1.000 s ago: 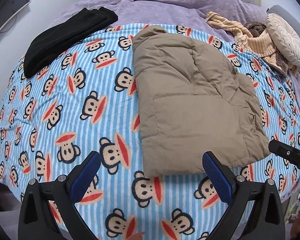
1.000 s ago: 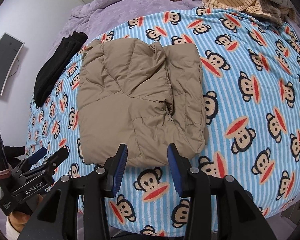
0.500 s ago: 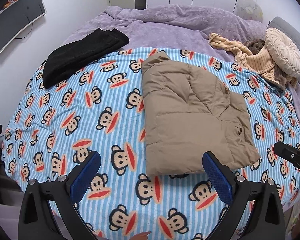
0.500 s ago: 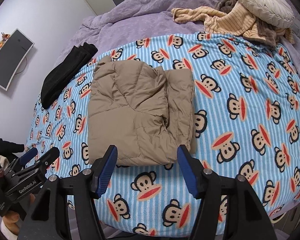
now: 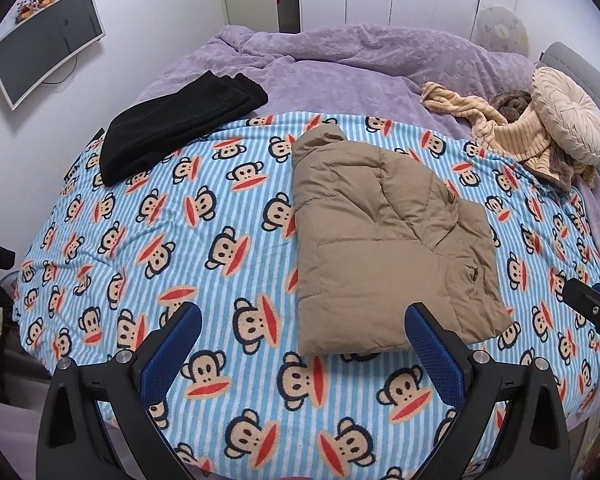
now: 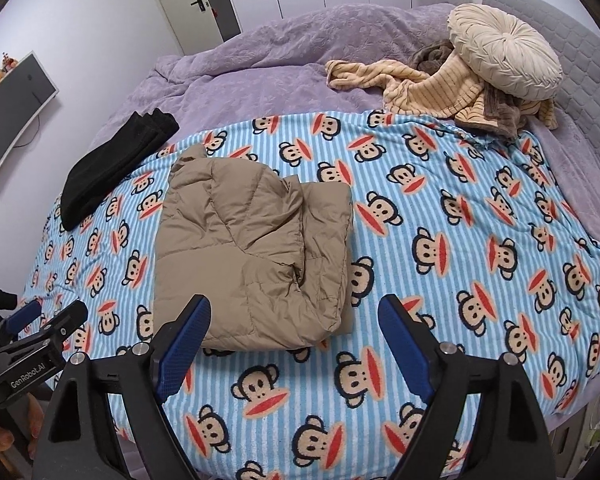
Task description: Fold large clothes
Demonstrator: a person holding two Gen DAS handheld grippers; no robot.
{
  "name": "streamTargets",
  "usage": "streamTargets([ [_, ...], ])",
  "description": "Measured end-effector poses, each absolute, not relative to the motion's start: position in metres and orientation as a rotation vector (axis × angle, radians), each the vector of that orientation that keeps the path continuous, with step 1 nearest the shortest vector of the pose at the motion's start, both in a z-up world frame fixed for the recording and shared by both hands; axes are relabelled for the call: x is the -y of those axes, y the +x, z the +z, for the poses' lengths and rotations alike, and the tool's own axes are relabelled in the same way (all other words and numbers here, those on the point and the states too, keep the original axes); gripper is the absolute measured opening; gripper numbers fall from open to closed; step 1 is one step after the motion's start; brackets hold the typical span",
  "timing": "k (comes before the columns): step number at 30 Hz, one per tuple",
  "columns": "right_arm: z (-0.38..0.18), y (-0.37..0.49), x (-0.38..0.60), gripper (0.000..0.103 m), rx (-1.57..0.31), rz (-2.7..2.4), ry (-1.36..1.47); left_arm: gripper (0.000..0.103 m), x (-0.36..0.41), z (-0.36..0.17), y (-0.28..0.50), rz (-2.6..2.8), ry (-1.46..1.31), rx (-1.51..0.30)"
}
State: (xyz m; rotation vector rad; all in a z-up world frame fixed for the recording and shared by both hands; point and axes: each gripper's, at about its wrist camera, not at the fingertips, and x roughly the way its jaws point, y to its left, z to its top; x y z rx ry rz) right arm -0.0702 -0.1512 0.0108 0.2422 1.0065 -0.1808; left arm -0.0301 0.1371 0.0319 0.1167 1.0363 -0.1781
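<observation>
While I watch both wrist feeds from my station, I start at the far left, where a curved monitor (image 5: 46, 42) hangs on the wall and a folded black garment (image 5: 176, 126) lies across the left edge of the bed, half on the purple duvet (image 5: 340, 64) and half on the blue striped monkey-print blanket (image 5: 148, 240). My left gripper (image 5: 302, 344) hovers above the near edge of that blanket, its blue-padded jaws spread wide and holding nothing. Just right of centre, the tan puffer jacket (image 5: 384, 248) lies folded into a compact bundle on the blanket, its near edge just beyond the left gripper's right finger and touching neither tool. In the right wrist view, my right gripper (image 6: 294, 338) also stands wide open and empty, framing the jacket's near right corner from above. Further right, near the grey headboard (image 6: 572, 60), a cream striped throw (image 6: 428, 92) is crumpled under a round pleated cushion (image 6: 504, 52).
</observation>
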Motion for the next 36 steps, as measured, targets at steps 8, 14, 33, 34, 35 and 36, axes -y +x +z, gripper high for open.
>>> streamTargets([
  [8, 0.013, -0.071, 0.149, 0.088, -1.004, -0.183, 0.246, 0.102, -0.137, 0.036, -0.031, -0.176, 0.119, -1.03],
  [14, 0.016, -0.071, 0.148, 0.088, -1.006, -0.179, 0.244, 0.102, -0.138, 0.037, -0.032, -0.172, 0.124, -1.027],
  [33, 0.021, -0.069, 0.145, 0.088, -1.01, -0.177, 0.243, 0.102, -0.138, 0.042, -0.033, -0.169, 0.118, -1.025],
  [34, 0.021, -0.069, 0.145, 0.088, -1.009, -0.178, 0.243, 0.102, -0.137, 0.044, -0.033, -0.167, 0.117, -1.024],
  [35, 0.022, -0.069, 0.145, 0.088, -1.008, -0.178, 0.242, 0.102, -0.138, 0.042, -0.033, -0.168, 0.119, -1.024],
  [36, 0.02, -0.069, 0.145, 0.088, -1.008, -0.178, 0.243, 0.102, -0.138, 0.042, -0.033, -0.169, 0.119, -1.025],
])
